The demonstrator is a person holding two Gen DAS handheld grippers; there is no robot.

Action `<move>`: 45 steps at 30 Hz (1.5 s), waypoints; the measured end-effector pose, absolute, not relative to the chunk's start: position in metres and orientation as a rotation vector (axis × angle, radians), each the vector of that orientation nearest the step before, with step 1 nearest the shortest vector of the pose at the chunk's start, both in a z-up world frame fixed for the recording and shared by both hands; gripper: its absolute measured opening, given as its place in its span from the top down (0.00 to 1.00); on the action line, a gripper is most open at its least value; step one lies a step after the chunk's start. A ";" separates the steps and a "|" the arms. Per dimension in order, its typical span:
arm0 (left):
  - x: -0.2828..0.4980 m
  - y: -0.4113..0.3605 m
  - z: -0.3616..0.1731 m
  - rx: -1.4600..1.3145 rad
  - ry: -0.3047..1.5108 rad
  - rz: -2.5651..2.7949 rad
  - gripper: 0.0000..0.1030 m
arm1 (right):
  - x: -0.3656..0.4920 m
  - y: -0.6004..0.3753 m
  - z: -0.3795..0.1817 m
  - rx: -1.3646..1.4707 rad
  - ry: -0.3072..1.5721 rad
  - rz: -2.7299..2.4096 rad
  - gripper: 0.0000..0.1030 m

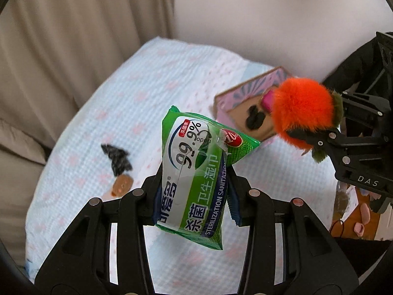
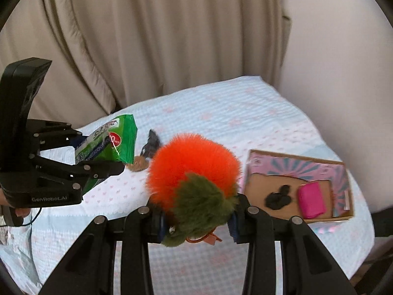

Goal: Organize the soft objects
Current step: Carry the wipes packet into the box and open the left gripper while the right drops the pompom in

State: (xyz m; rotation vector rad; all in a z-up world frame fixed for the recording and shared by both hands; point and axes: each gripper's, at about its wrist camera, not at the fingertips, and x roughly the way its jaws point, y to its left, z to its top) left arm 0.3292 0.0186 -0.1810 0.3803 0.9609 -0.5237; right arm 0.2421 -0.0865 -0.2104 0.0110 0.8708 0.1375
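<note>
L tongs grip wipes pack, R tongs grip orange pompom; box nearby w/ pink pouch.

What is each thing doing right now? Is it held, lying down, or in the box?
Wipes pack: held up in the left gripper, jaws shut on it.
Fluffy orange toy: held up in the right gripper, jaws shut on its green end.
Cardboard box: open, lying on the bed.
Pink pouch: lying in the box.
Black lump: lying in the box.
Small dark toy: lying on the bed.
</note>
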 end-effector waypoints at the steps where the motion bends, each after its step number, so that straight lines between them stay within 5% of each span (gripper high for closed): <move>1: 0.327 0.008 -0.172 0.379 0.953 -0.525 0.63 | 0.239 -0.093 -0.203 0.015 0.865 0.124 0.66; 9: 0.323 -0.064 -0.147 0.330 0.942 -0.532 0.63 | 0.222 -0.163 -0.166 0.040 0.864 0.042 0.66; 18: 0.365 -0.154 -0.195 0.245 1.031 -0.492 0.62 | 0.241 -0.275 -0.174 0.056 0.922 0.026 0.66; 33: 0.464 -0.239 -0.338 0.041 1.273 -0.278 0.63 | 0.337 -0.409 -0.278 0.109 1.134 0.052 0.66; 43: 0.480 -0.260 -0.388 0.113 1.343 -0.235 0.62 | 0.370 -0.421 -0.337 0.182 1.235 0.032 0.64; 45: 0.480 -0.264 -0.393 0.146 1.349 -0.224 0.51 | 0.376 -0.422 -0.343 0.193 1.250 0.031 0.61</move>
